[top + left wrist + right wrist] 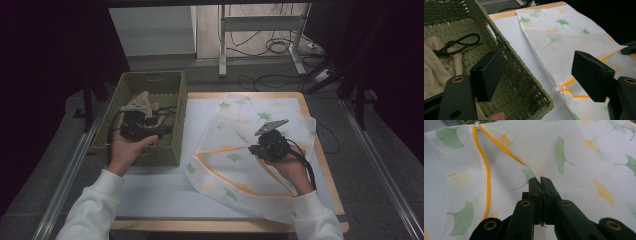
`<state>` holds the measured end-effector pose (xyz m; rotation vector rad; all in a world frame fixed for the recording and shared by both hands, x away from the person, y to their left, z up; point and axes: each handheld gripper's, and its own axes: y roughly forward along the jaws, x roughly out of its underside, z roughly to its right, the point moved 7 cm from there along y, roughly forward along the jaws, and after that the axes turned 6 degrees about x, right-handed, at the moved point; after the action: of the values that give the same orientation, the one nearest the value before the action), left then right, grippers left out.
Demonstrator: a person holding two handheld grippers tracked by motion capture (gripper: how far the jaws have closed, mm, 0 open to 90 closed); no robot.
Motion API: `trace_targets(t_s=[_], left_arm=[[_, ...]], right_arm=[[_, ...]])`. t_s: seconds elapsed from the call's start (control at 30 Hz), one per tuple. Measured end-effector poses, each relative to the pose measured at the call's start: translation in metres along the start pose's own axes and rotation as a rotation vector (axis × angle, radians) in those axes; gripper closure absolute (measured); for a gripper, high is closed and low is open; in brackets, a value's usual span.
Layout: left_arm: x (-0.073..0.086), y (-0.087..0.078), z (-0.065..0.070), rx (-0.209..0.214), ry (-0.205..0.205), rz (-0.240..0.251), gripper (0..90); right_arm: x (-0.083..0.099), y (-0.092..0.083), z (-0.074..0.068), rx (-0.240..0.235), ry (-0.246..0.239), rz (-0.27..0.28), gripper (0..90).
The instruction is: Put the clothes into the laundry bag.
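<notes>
- We are recording 1 white mesh bag (240, 150) printed with green and orange ginkgo leaves, lying on the white sheet (150, 195) over the table's right half.
- Its long axis is running diagonally in the high view, from the near right corner up toward the basket side; the yellow zipper (485, 170) is edging its left part, with the white pull (559, 88) lying near the basket's corner.
- We are seeing the right gripper (541, 180) with jaws pressed together on a pinched fold of the bag, tenting the fabric upward.
- The left gripper (536, 72) is standing wide open with nothing between its jaws, hovering over the near right corner of the basket (170, 85).
- We are counting 1 green woven basket at the table's left edge, holding 1 beige cloth (436, 65) and 1 black cord (459, 43).
</notes>
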<state>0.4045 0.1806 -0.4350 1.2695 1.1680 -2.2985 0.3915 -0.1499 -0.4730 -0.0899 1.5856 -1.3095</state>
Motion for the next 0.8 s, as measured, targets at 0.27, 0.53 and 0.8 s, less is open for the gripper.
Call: trace_targets(t_s=[0.27,0.53,0.8], left_arm=[[-0.004,0.003,-0.013,-0.025,-0.012,-0.01,24.7],[-0.006,0.006,-0.031,-0.062,-0.036,-0.01,24.6],[-0.013,0.014,-0.048,-0.09,-0.061,-0.008,24.5]], right_arm=[[0.0,0.0,0.0,0.002,0.002,0.004,86.7],[0.0,0.0,0.002,0.004,0.001,0.008,86.7],[0.0,0.001,0.002,0.005,-0.002,0.006,86.6]])
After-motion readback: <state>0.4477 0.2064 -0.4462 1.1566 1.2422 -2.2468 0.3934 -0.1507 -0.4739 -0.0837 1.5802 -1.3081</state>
